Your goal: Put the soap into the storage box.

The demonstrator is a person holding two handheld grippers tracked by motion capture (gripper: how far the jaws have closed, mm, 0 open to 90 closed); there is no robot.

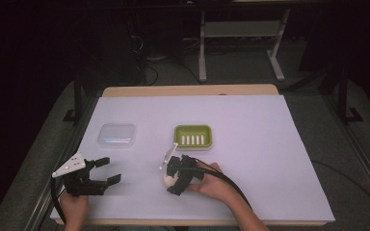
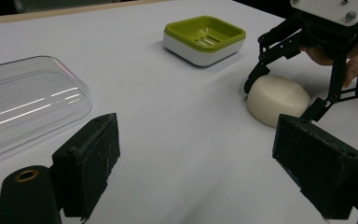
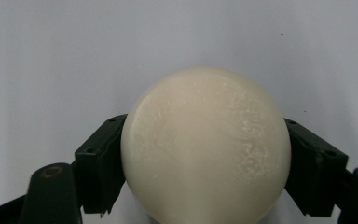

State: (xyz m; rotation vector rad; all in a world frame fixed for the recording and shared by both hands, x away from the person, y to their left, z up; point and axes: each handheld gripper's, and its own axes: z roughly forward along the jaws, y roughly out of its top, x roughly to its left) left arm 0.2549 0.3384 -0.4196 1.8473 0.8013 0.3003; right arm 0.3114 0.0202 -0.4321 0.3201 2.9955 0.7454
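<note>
Table (image 1: 270, 144) covered with a white sheet, wooden edge showing at the far side. On it, left of centre, a clear plastic lid (image 1: 117, 135) lying flat; to its right, well apart, a green soap dish (image 1: 193, 136) with a white base and slotted floor.

Left gripper (image 1: 107, 172) hovers near the table's front-left corner, held in the person's left hand (image 1: 73, 207) — jaws spread wide, nothing between them.

Right gripper (image 1: 172, 179) sits just in front of the soap dish, pointed down at the sheet. Its jaws press both sides of a round cream soap bar (image 3: 205, 144) — clamped on it. The bar rests on the sheet, near the dish but not touching it.
</note>
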